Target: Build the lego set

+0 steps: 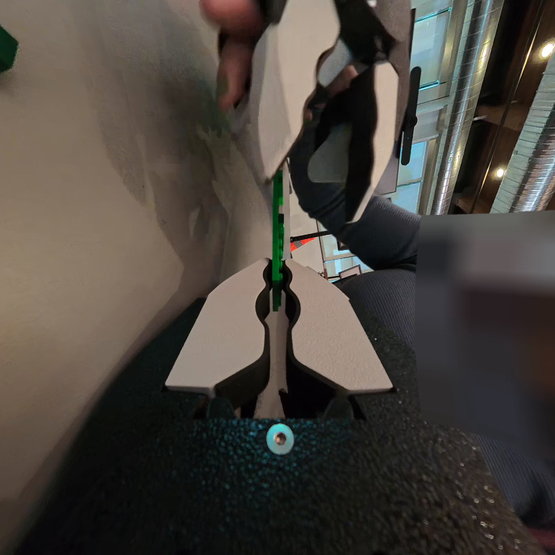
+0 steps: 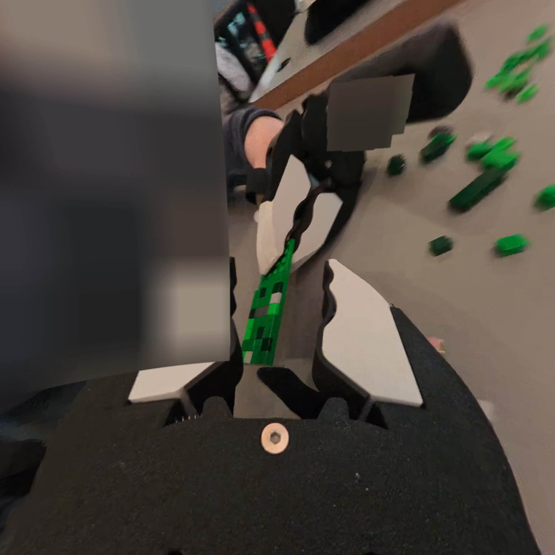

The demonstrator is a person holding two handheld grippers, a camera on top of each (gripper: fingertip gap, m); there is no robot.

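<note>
table [image 2: 390, 240]: grey top, well below the work; anything dropped falls among the loose parts.
right gripper [image 2: 279, 300]: jaws wide apart, holding nothing. One finger is hidden behind a blur patch, the other stands clear of the plate. In the left wrist view one finger looks to be at or touching the plate's far end [image 1: 279, 177]; contact not certain.
left gripper [image 1: 277, 270]: jaws nearly closed, pinching one end of the plate edge-on. Sole support.
green plate [image 2: 265, 318]: long, thin, partly tiled in light and dark green plus a few white tiles. Held in the air between the two grippers, cantilevered from the left grip.
loose green bricks [image 2: 477, 189]: scattered on the table, well apart from the plate, none in hand.
risk 1: short grip on a long lever; a push from the right finger could pivot the plate in the left jaws or pop it out.
risk 2: side load on the plate could flex it and shed tiles.
risk 3: both views motion-blurred, so closing the right jaws now could miss the thin edge.
</note>
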